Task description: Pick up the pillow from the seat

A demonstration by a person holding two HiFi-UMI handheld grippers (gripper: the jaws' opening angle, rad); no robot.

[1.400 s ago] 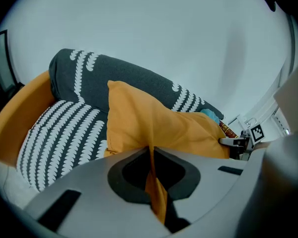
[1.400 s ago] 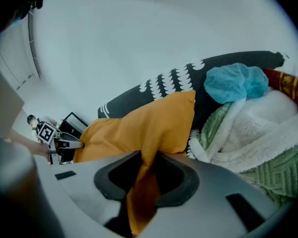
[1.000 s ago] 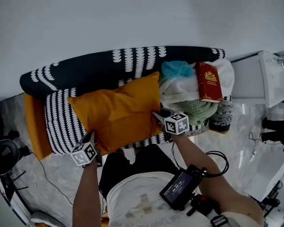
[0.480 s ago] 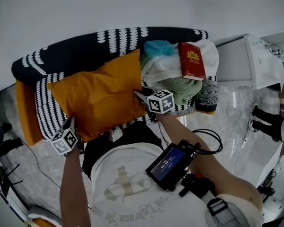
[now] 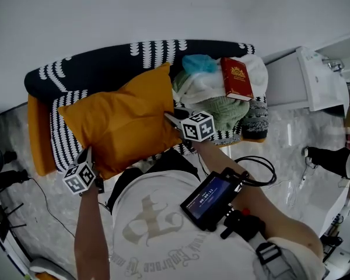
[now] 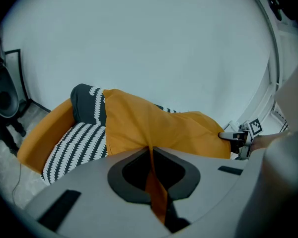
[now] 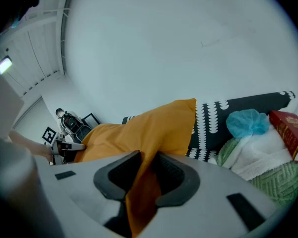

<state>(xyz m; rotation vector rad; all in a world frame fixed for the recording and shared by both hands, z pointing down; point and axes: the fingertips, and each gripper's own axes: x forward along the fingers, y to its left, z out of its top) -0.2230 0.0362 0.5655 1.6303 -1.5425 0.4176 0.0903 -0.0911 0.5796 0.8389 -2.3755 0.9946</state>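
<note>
Head view, pillow: The orange pillow (image 5: pixel 125 124) lies over the black-and-white patterned seat (image 5: pixel 64 134), its long axis running from the seat's front left to its back right. I can't tell whether it is clear of the seat cushion.
Head view, left gripper: The left gripper (image 5: pixel 91 152) is at the seat's front edge, on the pillow's near left corner.
Head view, right gripper: The right gripper (image 5: pixel 169 116) is at the seat's middle, on the pillow's right edge. Each gripper has its own end, so neither is nearer.
Head view, neighbours: A red hardback book (image 5: pixel 236 79) and heaped knitwear (image 5: pixel 224 111) fill the seat's right end, close beside my right gripper.
Left gripper view, grip: The jaws are pressed almost together, pinching a thin fold of the orange cover; the pillow swells away ahead of them, above the seat.
Right gripper view, grip: The jaws are a little apart, clamped on a thicker bunch of the same fabric.
Material: Smooth woven cloth over soft, plump filling; it creases at both pinches.
Judgement: To lift it, both ends should rise together off the seat, or the cover may slip.
</note>
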